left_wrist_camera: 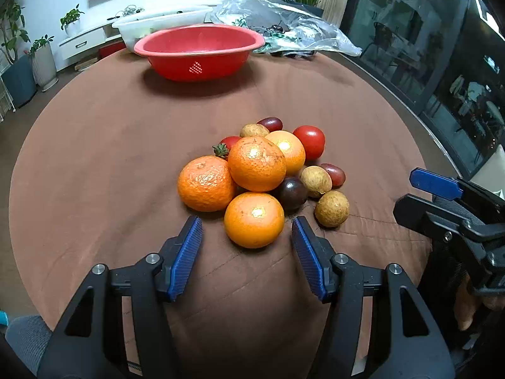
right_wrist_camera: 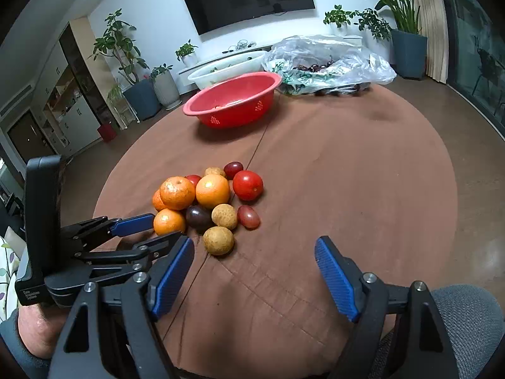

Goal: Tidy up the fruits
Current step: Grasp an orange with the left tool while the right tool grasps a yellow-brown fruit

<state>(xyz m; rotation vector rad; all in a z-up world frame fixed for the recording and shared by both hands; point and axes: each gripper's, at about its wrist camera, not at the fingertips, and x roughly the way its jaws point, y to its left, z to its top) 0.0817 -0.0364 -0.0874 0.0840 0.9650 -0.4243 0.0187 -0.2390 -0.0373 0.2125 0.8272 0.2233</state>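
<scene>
A pile of fruit lies on the brown tablecloth: several oranges, brown longans, red tomatoes, dark grapes and a strawberry [left_wrist_camera: 222, 150]. My left gripper [left_wrist_camera: 246, 225] is open, its blue pads on either side of the nearest orange [left_wrist_camera: 254, 220], not touching it. That orange also shows in the right wrist view [right_wrist_camera: 169, 221], with the left gripper [right_wrist_camera: 157, 227] beside it. My right gripper [right_wrist_camera: 254, 249] is open and empty, just short of the nearest longan [right_wrist_camera: 218, 240]. A red bowl [left_wrist_camera: 199, 50] stands at the far side of the table; it also shows in the right wrist view [right_wrist_camera: 233, 101].
A white tub [left_wrist_camera: 157, 23] and a crumpled clear plastic bag [left_wrist_camera: 284, 25] holding dark fruit lie behind the red bowl. The round table edge [left_wrist_camera: 394, 101] curves close on the right, with a dark glass wall beyond. Potted plants stand on the floor at left.
</scene>
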